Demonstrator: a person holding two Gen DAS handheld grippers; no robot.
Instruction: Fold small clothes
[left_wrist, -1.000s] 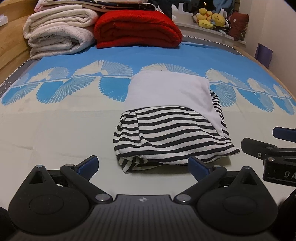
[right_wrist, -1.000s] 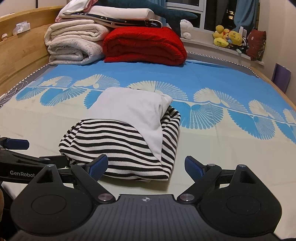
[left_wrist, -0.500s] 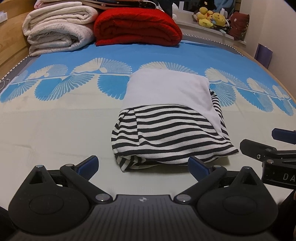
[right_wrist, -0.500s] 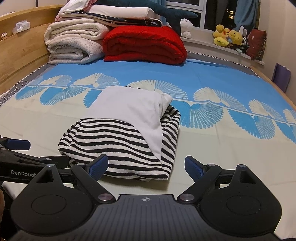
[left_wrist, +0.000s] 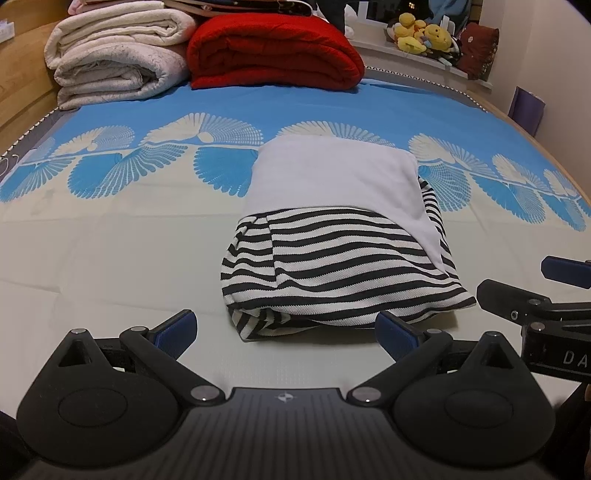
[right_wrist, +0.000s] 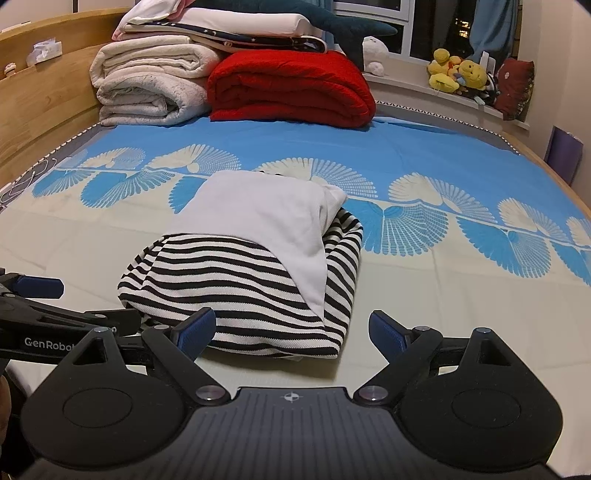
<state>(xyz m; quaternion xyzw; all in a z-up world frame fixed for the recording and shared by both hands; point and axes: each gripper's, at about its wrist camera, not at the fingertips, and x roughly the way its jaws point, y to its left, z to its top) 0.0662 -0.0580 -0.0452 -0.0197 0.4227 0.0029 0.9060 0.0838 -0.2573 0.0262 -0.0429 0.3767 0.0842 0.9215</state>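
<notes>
Resting folded on the bedsheet (left_wrist: 110, 258), the striped garment (left_wrist: 332, 269) faces both spread, empty claws: left claw (left_wrist: 286, 330), right claw (right_wrist: 291, 330).

left gripper (left_wrist: 286, 328) | blk body, blue fingers (left_wrist: 173, 328) (silver screws)

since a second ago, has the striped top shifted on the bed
No. The striped top lies where it did: its white far edge sits against the same fan print on the sheet, in both views.
</notes>
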